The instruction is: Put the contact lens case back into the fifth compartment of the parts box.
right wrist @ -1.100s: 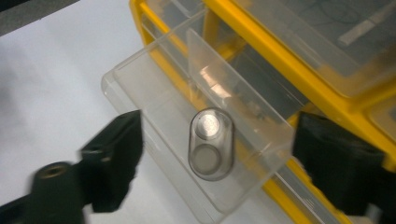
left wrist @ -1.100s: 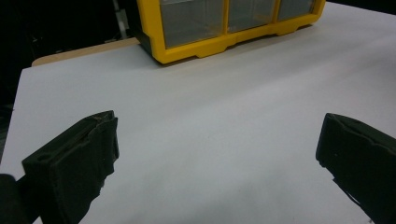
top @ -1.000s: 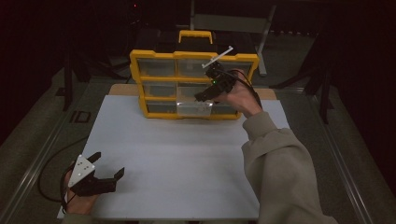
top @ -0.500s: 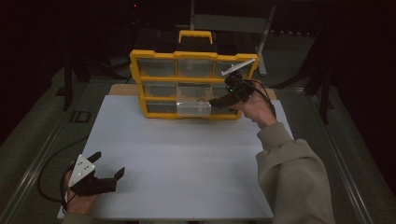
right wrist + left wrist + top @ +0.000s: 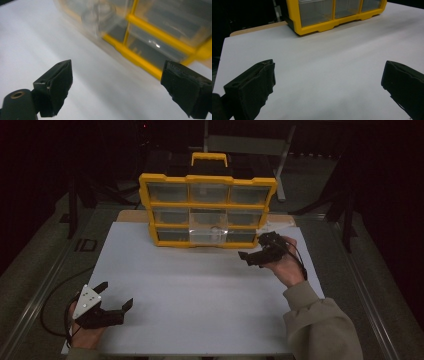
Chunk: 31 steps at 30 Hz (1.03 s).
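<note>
Two tongs lay over the white surface (image 5: 200, 295), both released with jaws spread wide and empty. Left tongs (image 5: 114, 296) rested at the near left corner, well apart from the cabinet. Right tongs (image 5: 251, 251) hovered just beside the yellow drawer cabinet (image 5: 207, 181), at its lower right. One clear drawer (image 5: 209, 234), bottom row, middle, stood pulled out toward the near side; contents could not be told.
</note>
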{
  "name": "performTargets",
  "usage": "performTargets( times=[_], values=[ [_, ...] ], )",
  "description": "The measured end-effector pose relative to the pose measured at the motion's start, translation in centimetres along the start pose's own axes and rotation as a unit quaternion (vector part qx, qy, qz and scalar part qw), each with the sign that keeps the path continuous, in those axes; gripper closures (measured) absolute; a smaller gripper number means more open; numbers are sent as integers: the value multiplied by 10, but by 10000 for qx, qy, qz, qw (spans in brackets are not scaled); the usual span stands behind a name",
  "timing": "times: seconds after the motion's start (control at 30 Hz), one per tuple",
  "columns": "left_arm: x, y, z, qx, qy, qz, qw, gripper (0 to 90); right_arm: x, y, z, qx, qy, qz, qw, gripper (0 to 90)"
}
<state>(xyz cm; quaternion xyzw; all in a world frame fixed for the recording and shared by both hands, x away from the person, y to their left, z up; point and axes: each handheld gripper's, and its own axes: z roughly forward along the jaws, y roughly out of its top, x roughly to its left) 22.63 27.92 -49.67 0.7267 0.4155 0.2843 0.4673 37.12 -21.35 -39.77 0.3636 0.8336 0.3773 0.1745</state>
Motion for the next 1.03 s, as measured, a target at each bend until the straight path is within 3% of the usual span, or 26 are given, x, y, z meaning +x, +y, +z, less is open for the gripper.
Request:
performTargets(
  times=[0.17,0.23,0.37,0.53,0.57,0.63,0.87,1.03],
  values=[
    [1,2,1,-12,29,-4,10000,0,9,-28,-8,-200,-177,-86,9996,97],
    [2,2,1,-13,43,-9,10000,0,16,-48,-17,-358,-203,-197,9990,88],
    [3,4,0,-60,59,-64,9999,0,20,-81,-28,-616,-93,36,9981,87],
    [1,6,1,-120,20,-69,9999,0,27,-120,-40,-988,-257,113,9947,88],
    [1,6,1,-120,20,-69,9999,0,27,-120,-40,-988,-257,113,9947,88],
    [0,6,0,-169,16,-49,9998,0,29,-140,-47,-1229,-285,231,9917,88],
    [-2,7,-2,-266,27,-40,9996,0,35,-165,-53,-1755,-162,380,9836,88],
    [-3,7,-3,-278,41,-27,9996,0,40,-167,-53,-1807,-283,315,9826,88]
  ],
)
